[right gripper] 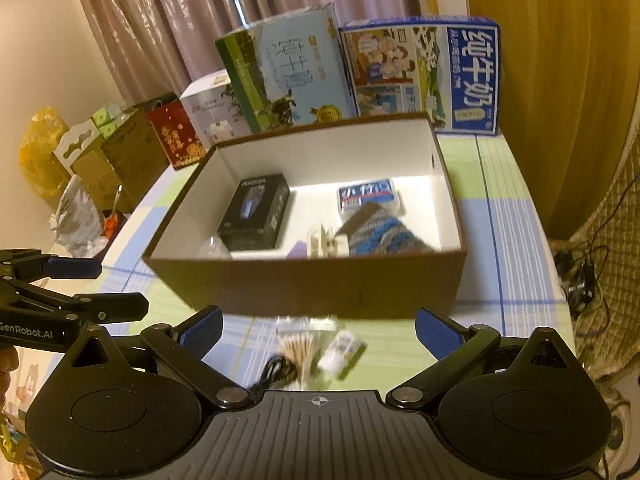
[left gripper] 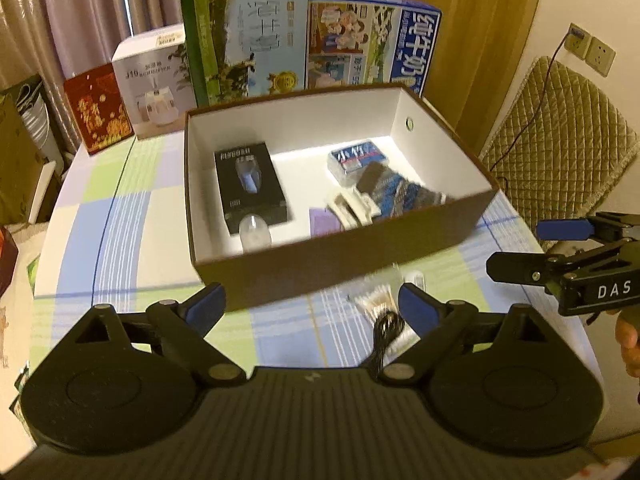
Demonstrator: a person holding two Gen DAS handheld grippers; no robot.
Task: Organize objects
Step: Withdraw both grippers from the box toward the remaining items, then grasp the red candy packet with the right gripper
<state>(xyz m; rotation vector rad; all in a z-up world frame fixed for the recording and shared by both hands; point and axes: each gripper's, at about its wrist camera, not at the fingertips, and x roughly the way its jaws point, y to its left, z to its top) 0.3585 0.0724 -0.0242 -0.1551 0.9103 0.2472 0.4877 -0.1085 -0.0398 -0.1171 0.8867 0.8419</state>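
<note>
Left gripper (left gripper: 312,300) released and empty, lower frame, right gripper (right gripper: 318,330) released and empty, clear bag of cotton swabs (right gripper: 298,348) and small white bottle (right gripper: 340,352) on checked counter (right gripper: 516,240) between its fingers, beyond them brown cardboard box (right gripper: 320,284) mid-frame holding black carton (right gripper: 256,212), blue tissue pack (right gripper: 366,196), knitted blue-grey cloth (right gripper: 384,236).

Warm, dim indoor light — a bright patch glares on the white floor of the open box (left gripper: 304,168). Motion blur softens its contents; fisheye bends the edges.

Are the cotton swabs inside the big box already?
No, the cotton swabs lie on the table in front of the box, outside it.
</note>
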